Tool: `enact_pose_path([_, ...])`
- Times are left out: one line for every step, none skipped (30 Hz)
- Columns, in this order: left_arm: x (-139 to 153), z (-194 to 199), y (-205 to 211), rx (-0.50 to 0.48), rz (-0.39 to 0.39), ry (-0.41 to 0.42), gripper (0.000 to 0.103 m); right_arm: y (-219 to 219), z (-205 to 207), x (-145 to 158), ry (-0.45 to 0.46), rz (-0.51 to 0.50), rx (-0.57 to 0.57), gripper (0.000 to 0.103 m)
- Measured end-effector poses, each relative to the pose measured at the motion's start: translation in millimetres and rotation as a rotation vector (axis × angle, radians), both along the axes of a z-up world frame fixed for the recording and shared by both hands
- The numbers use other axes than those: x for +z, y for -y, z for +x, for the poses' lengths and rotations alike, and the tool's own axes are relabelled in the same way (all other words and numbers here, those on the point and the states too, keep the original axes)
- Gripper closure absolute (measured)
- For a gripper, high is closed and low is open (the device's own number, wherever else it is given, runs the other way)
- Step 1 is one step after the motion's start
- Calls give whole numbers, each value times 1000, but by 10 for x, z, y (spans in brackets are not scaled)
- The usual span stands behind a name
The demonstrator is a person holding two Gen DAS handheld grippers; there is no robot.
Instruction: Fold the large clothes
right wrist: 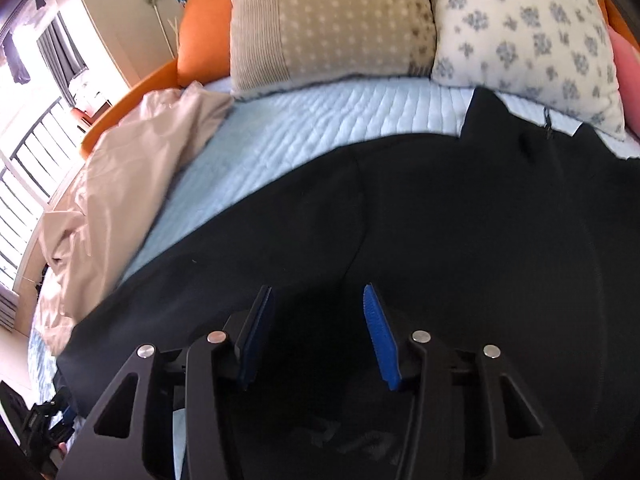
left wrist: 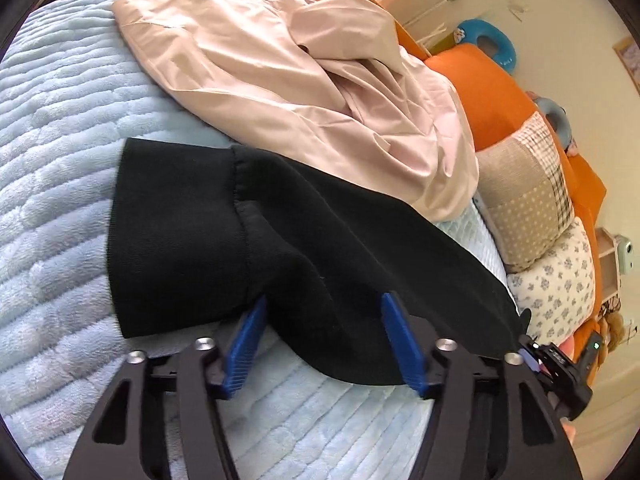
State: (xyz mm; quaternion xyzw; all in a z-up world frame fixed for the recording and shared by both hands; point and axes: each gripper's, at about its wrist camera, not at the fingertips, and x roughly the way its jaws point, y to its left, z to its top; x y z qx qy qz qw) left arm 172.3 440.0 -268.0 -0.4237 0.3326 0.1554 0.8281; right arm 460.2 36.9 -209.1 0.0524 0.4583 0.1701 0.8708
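A large black garment (left wrist: 280, 240) lies spread on the light blue ribbed blanket (left wrist: 60, 160); its sleeve with a ribbed cuff (left wrist: 172, 236) points left in the left wrist view. My left gripper (left wrist: 324, 304) is open, its blue pads on either side of a raised fold of the sleeve, not closed on it. In the right wrist view the black garment (right wrist: 440, 220) fills the lower frame, its collar (right wrist: 548, 128) near the pillows. My right gripper (right wrist: 318, 296) is open just above the black fabric, holding nothing.
A crumpled pale pink garment (left wrist: 304, 92) lies beyond the sleeve and shows at the left in the right wrist view (right wrist: 120, 184). A beige patchwork pillow (right wrist: 328, 24) and a floral pillow (right wrist: 520, 32) lean on the orange headboard (left wrist: 492, 92). The other gripper shows at the right edge (left wrist: 560, 368).
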Motion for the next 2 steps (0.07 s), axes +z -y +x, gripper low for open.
enact_pose_path([10, 14, 28, -6, 12, -6, 32, -28, 0, -45, -5, -13, 4, 56])
enact_pose_path([18, 35, 52, -14, 24, -11, 28, -44, -6, -79, -7, -19, 8, 56])
